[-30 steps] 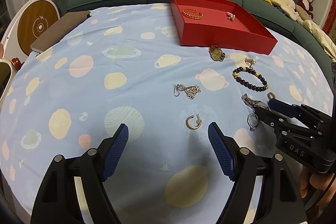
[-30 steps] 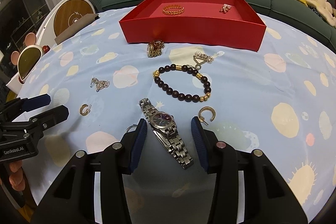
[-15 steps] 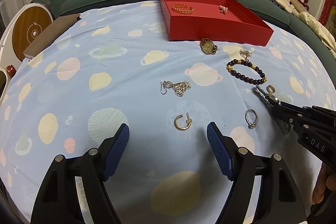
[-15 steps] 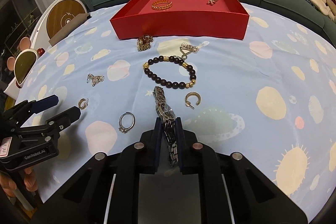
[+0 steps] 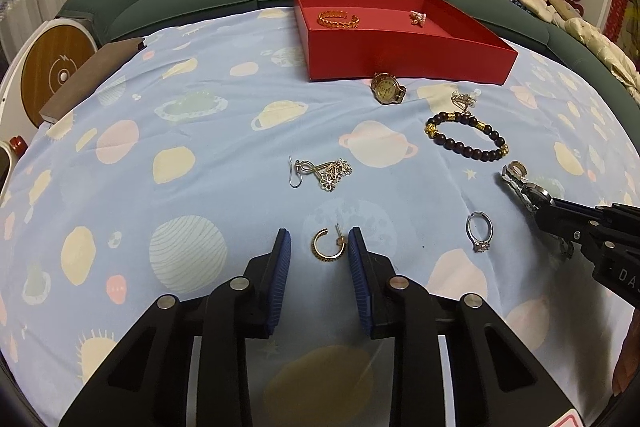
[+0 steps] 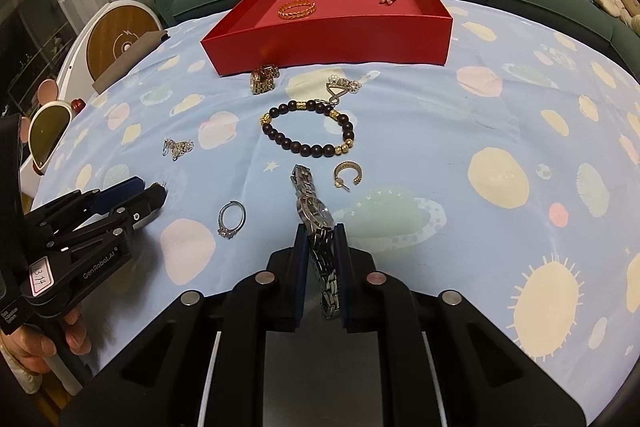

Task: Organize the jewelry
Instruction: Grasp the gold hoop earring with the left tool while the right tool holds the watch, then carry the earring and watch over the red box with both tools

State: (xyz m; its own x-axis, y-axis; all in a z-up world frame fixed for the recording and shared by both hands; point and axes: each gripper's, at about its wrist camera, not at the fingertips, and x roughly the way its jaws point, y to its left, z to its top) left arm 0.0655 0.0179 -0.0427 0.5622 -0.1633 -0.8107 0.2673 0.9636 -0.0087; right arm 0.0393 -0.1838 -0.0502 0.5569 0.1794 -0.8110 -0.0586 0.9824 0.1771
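On left claw (image 6: pixel 154 193) body "GenRobot.AI", tag "13 14", parted; right claw (image 6: pixel 321 239) grips silver watch (image 6: pixel 314 211).

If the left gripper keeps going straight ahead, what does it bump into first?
Probably the gold hoop earring, which lies between the left gripper's open fingers. Beyond it comes bare cloth; depth is hard to judge.

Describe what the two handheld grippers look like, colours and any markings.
Both the left gripper and right gripper have black angular plastic bodies with silver round bolts and ribbed blue pads lining the jaws. The left one carries white "GenRobot.AI" lettering and a pink-edged label reading 13/14; the right shows white letters "DA".
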